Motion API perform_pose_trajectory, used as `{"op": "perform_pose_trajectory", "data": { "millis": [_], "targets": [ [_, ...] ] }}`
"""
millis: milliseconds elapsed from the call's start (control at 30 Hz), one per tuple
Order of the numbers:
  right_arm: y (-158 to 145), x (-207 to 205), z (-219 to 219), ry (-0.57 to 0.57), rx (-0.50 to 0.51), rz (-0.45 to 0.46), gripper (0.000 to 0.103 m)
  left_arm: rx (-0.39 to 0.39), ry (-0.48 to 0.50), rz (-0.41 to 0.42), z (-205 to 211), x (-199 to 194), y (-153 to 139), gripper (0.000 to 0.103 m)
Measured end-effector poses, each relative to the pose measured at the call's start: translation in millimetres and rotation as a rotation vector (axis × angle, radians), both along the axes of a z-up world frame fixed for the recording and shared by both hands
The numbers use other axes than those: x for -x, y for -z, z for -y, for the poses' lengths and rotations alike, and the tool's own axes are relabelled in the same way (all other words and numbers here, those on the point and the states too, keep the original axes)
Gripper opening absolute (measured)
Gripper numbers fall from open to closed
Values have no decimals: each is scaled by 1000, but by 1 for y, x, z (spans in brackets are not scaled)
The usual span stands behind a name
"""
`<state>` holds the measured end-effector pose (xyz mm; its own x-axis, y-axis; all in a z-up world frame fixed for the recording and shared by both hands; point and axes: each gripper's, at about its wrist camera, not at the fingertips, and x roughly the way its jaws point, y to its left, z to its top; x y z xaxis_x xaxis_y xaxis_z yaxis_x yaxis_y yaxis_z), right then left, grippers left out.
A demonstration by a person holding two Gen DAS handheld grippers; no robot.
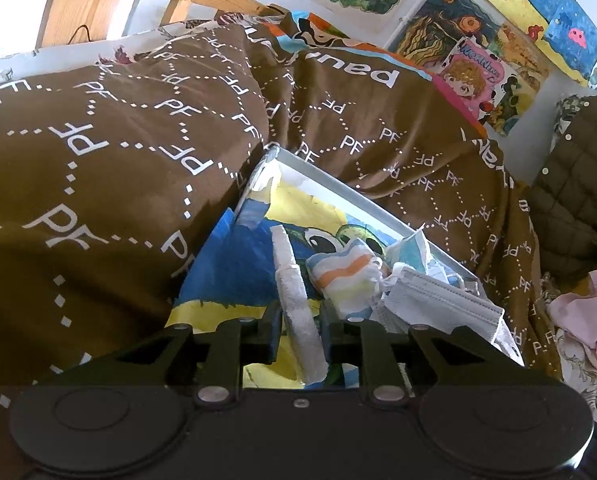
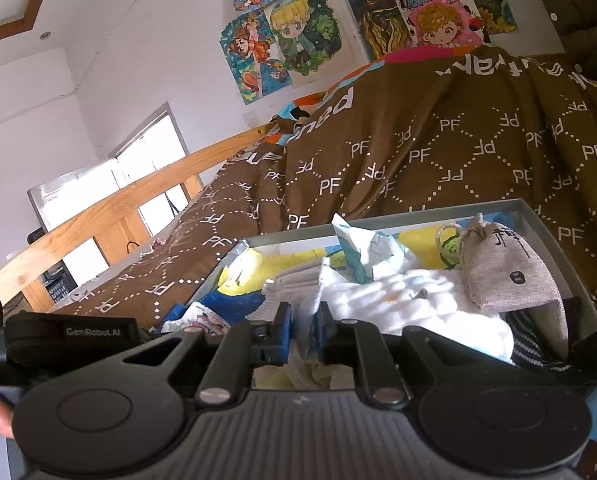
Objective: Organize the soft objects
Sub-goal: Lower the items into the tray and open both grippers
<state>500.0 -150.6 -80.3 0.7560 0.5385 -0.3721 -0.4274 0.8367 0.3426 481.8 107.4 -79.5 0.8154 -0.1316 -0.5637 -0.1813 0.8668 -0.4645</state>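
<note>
A grey-rimmed box [image 1: 338,182] with a colourful cartoon lining lies on a brown "PF" blanket [image 1: 110,152]. My left gripper [image 1: 300,330] is shut on a white fluffy cloth strip [image 1: 294,292] that stands up over the box. Beside it lie a striped sock [image 1: 344,276] and a white face mask [image 1: 438,298]. In the right wrist view the same box [image 2: 450,208] holds white cloths [image 2: 402,300], a grey sock [image 2: 502,268] and crumpled light-blue pieces [image 2: 362,248]. My right gripper [image 2: 303,330] is shut on a pale grey-white cloth [image 2: 308,294] at the box's near edge.
A wooden bed rail [image 2: 110,208] runs behind the blanket. Drawings [image 2: 298,28] hang on the white wall. A dark quilted jacket [image 1: 578,184] and pink clothing [image 1: 586,312] lie at the right. A window [image 2: 98,196] is at the left.
</note>
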Motion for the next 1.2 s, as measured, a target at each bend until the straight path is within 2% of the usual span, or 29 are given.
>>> {"op": "perform_pose_trajectory", "data": {
  "millis": [33, 67, 167, 367, 533, 867, 1200],
  "targets": [
    [0, 0, 0, 4, 2, 0, 30, -5, -1, -1, 0, 0, 0, 27],
    [0, 0, 1, 6, 3, -1, 35, -10, -4, -1, 0, 1, -1, 32],
    [0, -1, 2, 11, 5, -3, 45, -30, -16, 3, 1, 3, -2, 44],
    [-2, 2, 4, 10, 23, 6, 55, -79, -33, 28, 4, 10, -7, 66],
    [-9, 8, 5, 7, 36, 17, 65, -102, -53, 67, 4, 18, -13, 79],
    [-33, 25, 20, 30, 18, 40, 86, -120, -107, 132, 4, 48, -37, 98],
    [-62, 55, 29, 44, 18, 76, 98, -166, -109, 192, 10, 83, -60, 102]
  ]
}}
